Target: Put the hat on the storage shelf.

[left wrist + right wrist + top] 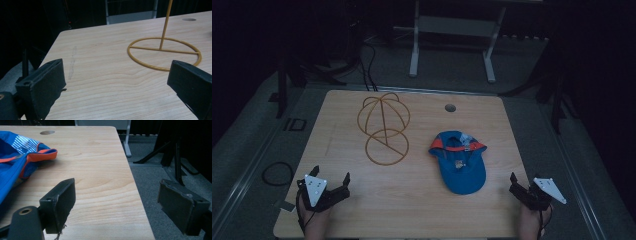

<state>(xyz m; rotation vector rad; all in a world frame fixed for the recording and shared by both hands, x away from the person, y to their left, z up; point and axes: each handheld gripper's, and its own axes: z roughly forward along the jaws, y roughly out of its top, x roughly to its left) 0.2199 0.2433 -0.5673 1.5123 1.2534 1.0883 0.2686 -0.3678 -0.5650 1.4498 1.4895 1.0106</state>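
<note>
A blue cap [459, 162] with orange trim lies upside down on the right half of the wooden table [412, 200]. A gold wire hat stand [383, 127] rises left of the middle; its round base ring [163, 53] lies ahead of my left gripper. My left gripper [331, 176] rests at the near left corner, jaws spread wide with nothing between them [117, 77]. At the near right edge my right gripper [522, 184] is open and empty [116, 205]. The cap [17, 157] lies to its left, apart from it.
A round hole [450, 107] is in the tabletop near the far edge. Beyond the table stands a white desk frame [452, 30]. A cable loop [277, 173] lies on the grey floor at left. Dark stand legs [172, 152] are right of the table.
</note>
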